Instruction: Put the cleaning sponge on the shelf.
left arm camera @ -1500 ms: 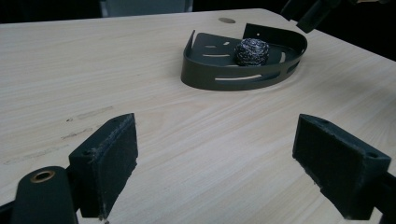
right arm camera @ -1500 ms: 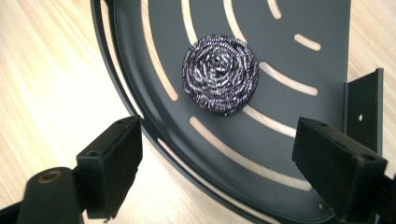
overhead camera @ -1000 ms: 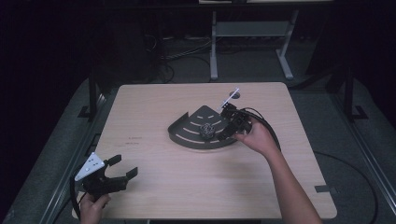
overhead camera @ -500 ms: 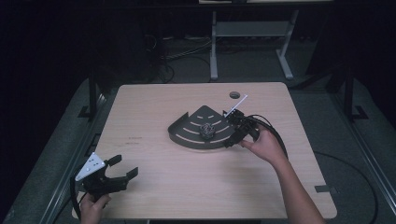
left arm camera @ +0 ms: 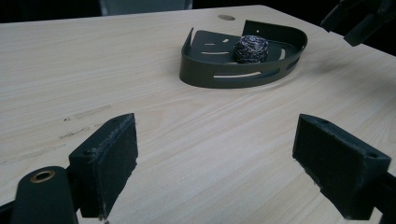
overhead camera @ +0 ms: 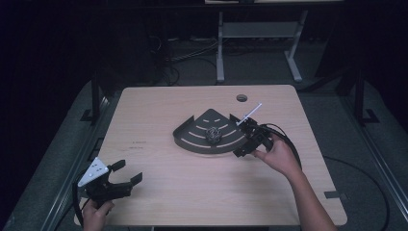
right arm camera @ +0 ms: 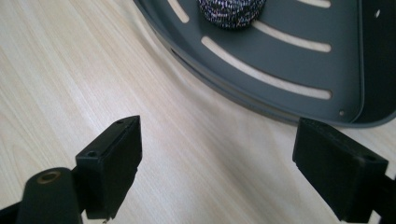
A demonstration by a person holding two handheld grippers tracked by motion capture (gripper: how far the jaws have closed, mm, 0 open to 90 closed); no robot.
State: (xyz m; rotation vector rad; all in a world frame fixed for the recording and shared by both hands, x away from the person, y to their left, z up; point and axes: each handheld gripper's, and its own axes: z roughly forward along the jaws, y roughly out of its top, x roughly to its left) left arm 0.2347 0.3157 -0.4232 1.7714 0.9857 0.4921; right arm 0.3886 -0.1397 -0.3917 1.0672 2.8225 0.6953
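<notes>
Light wood-grain rectangular table (overhead camera: pixel 192 197) holds a dark grey fan-shaped metal tray with slotted floor and low curved wall (overhead camera: pixel 192 136), sitting slightly toward 1 o'clock of table centre. Inside the tray, a small round ball of silvery-dark metal scouring wool (overhead camera: pixel 213 134) rests on the slotted floor, about mid-tray; in the left gripper view the same ball (left arm camera: pixel 251 48) sits against the far part of the tray (left arm camera: pixel 233 77), clear of the front wall. Right gripper (overhead camera: pixel 244 139), held in the person's right hand (overhead camera: pixel 276 156), is at the tray's 3 to 4 o'clock edge, just beside the curved wall; jaws spread wide, nothing between them. Right gripper view: both black jaws over bare wood, the tray rim (right arm camera: pixel 243 100) just ahead, the ball (right arm camera: pixel 232 11) at 12 o'clock, cropped by the top edge. A thin white stick-like piece (overhead camera: pixel 251 112) rises from this gripper toward 1 o'clock. Left gripper (overhead camera: pixel 127 173), with a grey three-cornered plate (overhead camera: pixel 93 171) on top, sits at the table's 7 o'clock corner, well apart from the tray, held by the left hand (overhead camera: pixel 96 211); jaws released and wide, empty. Round hole (overhead camera: pixel 241 98) in the tabletop at 12 to 1 o'clock of the tray.
</notes>
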